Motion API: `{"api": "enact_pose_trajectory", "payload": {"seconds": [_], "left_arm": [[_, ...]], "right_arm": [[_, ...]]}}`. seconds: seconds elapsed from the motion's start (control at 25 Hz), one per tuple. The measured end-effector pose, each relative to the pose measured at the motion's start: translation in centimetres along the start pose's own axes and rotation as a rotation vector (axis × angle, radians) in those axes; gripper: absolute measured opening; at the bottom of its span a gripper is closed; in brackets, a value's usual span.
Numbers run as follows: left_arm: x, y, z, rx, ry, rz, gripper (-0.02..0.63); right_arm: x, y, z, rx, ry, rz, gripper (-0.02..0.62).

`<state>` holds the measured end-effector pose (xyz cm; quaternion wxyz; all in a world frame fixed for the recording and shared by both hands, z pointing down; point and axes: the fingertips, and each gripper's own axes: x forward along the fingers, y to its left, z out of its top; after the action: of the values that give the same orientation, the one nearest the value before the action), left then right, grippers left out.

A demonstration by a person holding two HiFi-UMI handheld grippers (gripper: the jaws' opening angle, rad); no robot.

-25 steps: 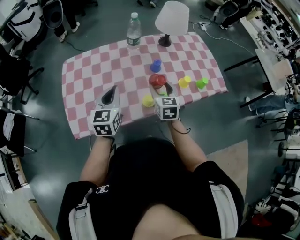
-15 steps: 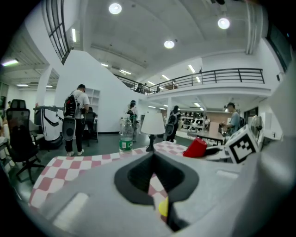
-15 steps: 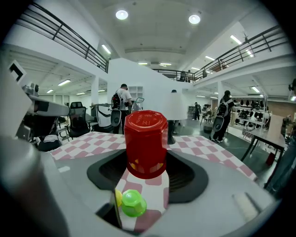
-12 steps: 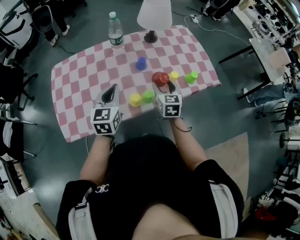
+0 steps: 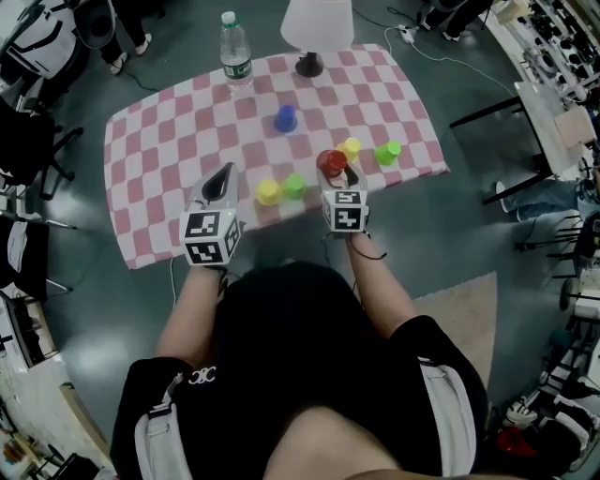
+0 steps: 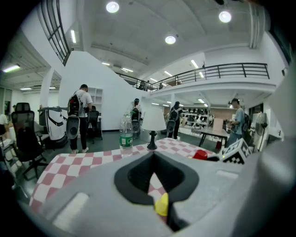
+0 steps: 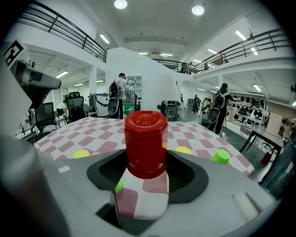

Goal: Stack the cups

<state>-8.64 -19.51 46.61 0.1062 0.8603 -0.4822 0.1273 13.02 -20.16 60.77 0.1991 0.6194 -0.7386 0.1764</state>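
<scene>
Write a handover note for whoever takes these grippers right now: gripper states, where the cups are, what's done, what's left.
Left gripper: shut, empty.
Right gripper: shut on the red cup, which is upside down.
On the cloth, each on its own: blue cup, right yellow cup, right green cup, left yellow cup, left green cup.
Done: red cup gripped; nothing stacked yet.
Left: set red on another cup, probably the right yellow one beside it, then add the rest.

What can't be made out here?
Lamp: head view, shade cut by top edge.
Near yellow cup: left gripper view, mostly hidden by jaws.
Near green cup: right gripper view, mostly hidden by jaw.
Bottle label: head view, too small to read.
</scene>
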Motion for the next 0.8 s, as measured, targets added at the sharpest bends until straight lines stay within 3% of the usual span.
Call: {"api": "enact_pose_trajectory", "payload": {"seconds": [0.24, 0.8], "left_arm": [[-0.8, 0.2, -0.4, -0.001, 0.018, 0.036, -0.003], [-2.8, 0.9, -1.9, -0.021, 0.047, 0.101, -0.003]], "right_arm": [[1.7, 0.3, -4.5, -0.053, 0.079, 0.027, 0.267], [4.7, 1.9, -10.5, -0.032, 0.184, 0.073, 0.267]]}}
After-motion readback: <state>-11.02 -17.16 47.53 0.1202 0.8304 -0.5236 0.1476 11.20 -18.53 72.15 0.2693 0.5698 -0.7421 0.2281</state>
